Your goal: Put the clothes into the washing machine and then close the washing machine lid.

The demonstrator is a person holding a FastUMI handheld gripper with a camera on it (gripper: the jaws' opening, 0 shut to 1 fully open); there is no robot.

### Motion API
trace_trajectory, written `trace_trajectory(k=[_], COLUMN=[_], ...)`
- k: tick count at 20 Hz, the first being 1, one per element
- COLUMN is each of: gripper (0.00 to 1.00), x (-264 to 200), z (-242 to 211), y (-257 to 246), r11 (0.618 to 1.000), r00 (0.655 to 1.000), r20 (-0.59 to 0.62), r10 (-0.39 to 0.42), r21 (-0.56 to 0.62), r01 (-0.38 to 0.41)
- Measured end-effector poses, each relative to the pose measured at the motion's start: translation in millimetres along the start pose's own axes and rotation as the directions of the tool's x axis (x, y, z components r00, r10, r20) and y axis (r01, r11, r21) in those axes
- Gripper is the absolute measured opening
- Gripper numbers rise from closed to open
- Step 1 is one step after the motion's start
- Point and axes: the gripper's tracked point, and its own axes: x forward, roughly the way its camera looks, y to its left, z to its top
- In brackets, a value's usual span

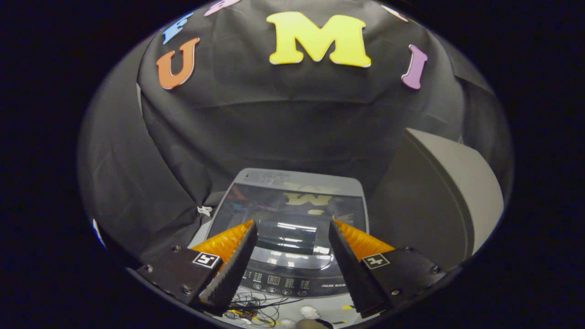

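Grey washing machine (292, 183), glossy dark lid (288, 208) closed, tongs (292, 226) parted above

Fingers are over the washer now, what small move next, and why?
Probably drop toward the lid's front edge to lift it. The washer lies below, its lid flat and shut, and the gripper hangs open and empty above it, so clothes cannot go in yet.
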Motion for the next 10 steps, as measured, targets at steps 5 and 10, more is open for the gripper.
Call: trace_trajectory(k=[5,10], gripper=[0.98,0.98], x=[-103.4,-208.3], z=[27.7,21.7], y=[-57.6,-141.8], r11=[1.0,0.996], r00=[0.98,0.933], r20=[0.197,0.349], r10=[-0.009,-0.088], r21=[-0.002,0.049], r01=[0.01,0.076])
